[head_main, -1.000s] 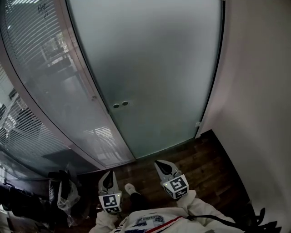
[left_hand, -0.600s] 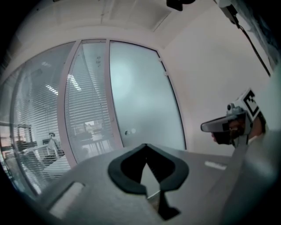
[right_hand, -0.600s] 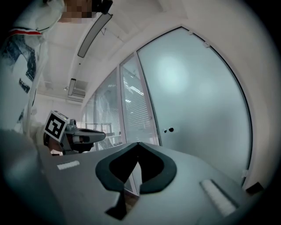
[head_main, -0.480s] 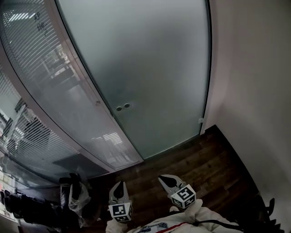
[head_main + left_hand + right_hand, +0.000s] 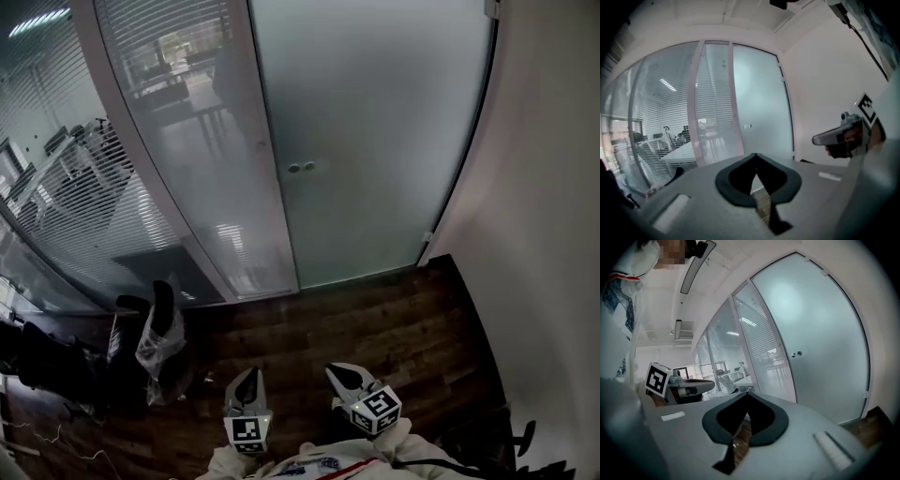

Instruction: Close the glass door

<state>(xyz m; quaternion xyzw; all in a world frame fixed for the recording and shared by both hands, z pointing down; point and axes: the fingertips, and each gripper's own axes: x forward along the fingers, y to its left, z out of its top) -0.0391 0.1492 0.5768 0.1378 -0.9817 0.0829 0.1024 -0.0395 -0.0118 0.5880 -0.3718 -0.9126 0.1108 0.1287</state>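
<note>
The left gripper (image 5: 250, 377) and the right gripper (image 5: 337, 373) each carry one cube faced with a black-and-white square marker, and each has its fingers clenched together on nothing. One frosted glass door (image 5: 375, 141), with two small round fittings (image 5: 302, 167) near its left edge, stands between a pale frame post (image 5: 267, 187) and the white wall (image 5: 553, 234). It lies ahead of both sets of fingers, well apart from them across the wooden floor (image 5: 394, 328).
</note>
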